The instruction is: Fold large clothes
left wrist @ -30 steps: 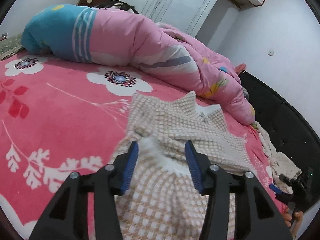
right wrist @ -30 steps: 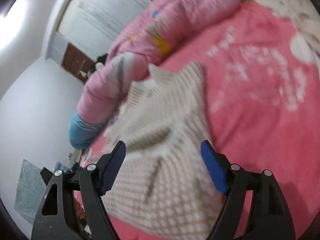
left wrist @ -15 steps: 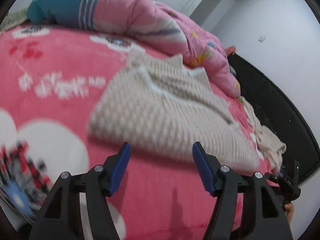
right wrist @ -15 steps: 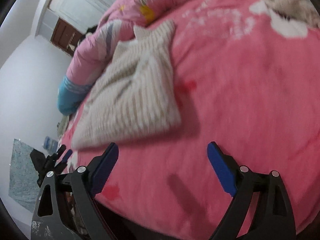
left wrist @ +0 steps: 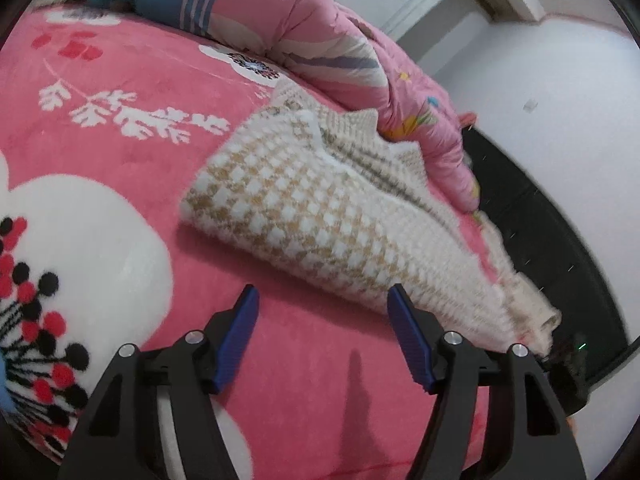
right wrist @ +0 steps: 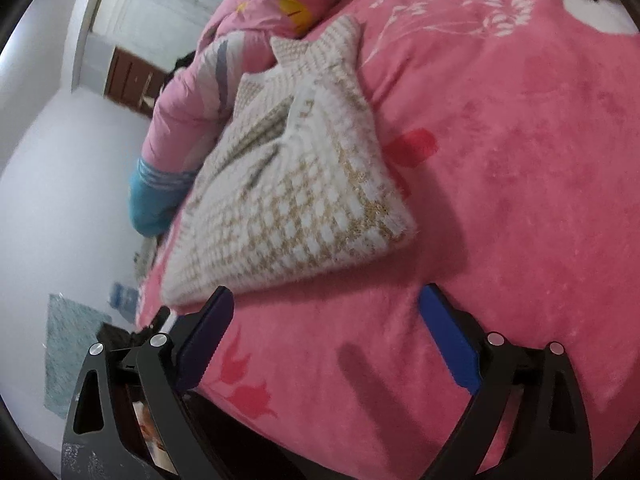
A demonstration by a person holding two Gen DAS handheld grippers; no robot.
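Note:
A beige-and-white checked knit sweater (left wrist: 320,216) lies folded on the pink flowered bed cover (left wrist: 120,128). It also shows in the right wrist view (right wrist: 304,200). My left gripper (left wrist: 322,300) is open and empty, just in front of the sweater's near edge, not touching it. My right gripper (right wrist: 326,300) is open and empty, over the cover in front of the sweater, its left finger close to the sweater's near corner.
A rolled pink-and-blue quilt (left wrist: 304,36) lies along the far side of the sweater, and also shows in the right wrist view (right wrist: 188,96). A black bed frame (left wrist: 560,240) runs at the right. The bed's near edge drops to the floor (right wrist: 72,352).
Both grippers have drawn back from the sweater toward the near edge of the bed. A second ago the left gripper's fingers stood around the cloth; now both are off it.

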